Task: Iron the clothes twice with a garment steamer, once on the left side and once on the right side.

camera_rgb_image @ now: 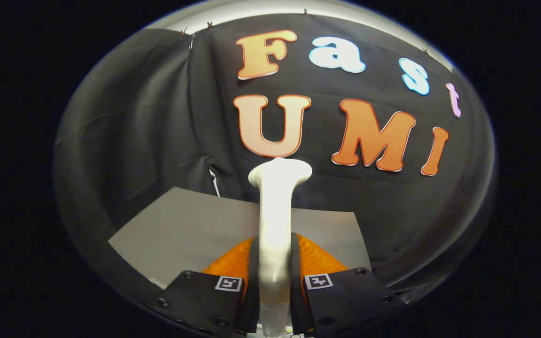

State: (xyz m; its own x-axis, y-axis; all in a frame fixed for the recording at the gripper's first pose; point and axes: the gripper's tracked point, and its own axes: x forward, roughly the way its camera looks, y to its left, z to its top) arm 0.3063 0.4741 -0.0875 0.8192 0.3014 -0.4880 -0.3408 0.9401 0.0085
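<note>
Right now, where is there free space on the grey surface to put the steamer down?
The gripper is shut on the white steamer, which stands upright between its fingers. The grey surface lies bare to the left of the steamer, up to the black cloth wall. A narrower bare strip lies to its right. The crowded part is close to the fingers.

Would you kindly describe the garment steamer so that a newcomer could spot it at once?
Start at the grey board lying before the black cloth wall. In front of it the gripper is shut on the garment steamer, a white glossy handle rising between the fingers and flaring into a wide head, the one pale upright thing there.
</note>
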